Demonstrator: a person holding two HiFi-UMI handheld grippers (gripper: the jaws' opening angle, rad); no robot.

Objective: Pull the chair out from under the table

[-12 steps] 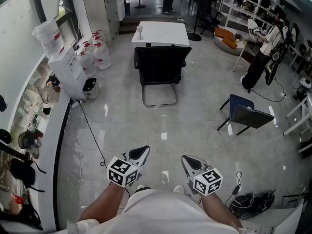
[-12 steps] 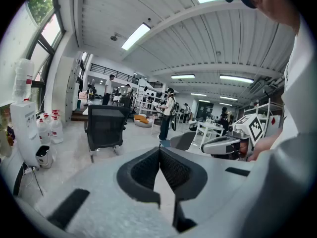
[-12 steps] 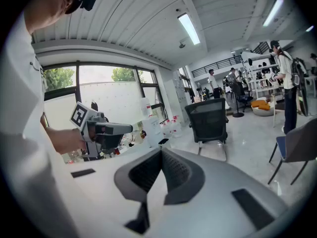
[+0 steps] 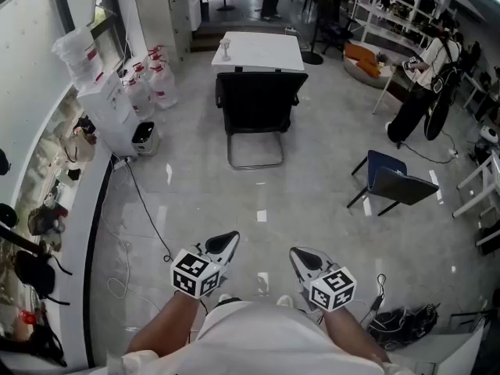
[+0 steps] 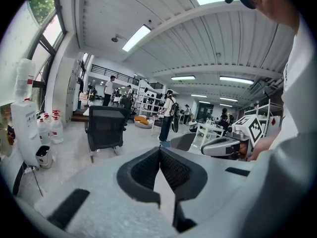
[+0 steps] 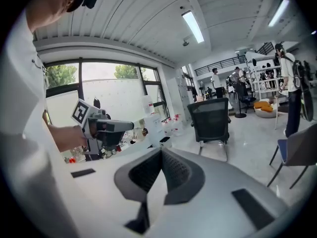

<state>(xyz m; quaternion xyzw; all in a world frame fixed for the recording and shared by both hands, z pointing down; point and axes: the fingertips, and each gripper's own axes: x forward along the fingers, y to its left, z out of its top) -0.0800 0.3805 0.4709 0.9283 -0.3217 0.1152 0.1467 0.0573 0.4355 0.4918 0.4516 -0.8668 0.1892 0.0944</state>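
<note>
Black chair (image 4: 258,104) stands at the near edge of the white counter (image 4: 258,49), backrest towards the person, its front tucked against the counter and its sled base resting on the grey floor (image 4: 312,209). A small object stands on the counter beyond the chair's left corner; it is too small to identify. Left tool (image 4: 224,243) is held well short of the chair, on the person's side and slightly to the chair's left; its own view shows the jaws clenched together with nothing between them. Right tool (image 4: 301,256) is held likewise well short of the chair, slightly to its right, pads pressed together and empty. Both tools are in the air, side by side, aimed towards the chair and tipped a little downward; neither touches it. To the left of the chair, along the window wall, stand a white water dispenser (image 4: 109,116), a cluster of water bottles (image 4: 152,80) and a small bin (image 4: 144,139). A black cable (image 4: 144,205) runs across the floor from the dispenser towards the person. To the right of the chair and nearer the person stands a blue chair (image 4: 394,184). A black bag (image 4: 402,325) lies on the floor far from the chair, just right of the right tool. A person in dark trousers (image 4: 418,104) stands well to the right of the chair.
</note>
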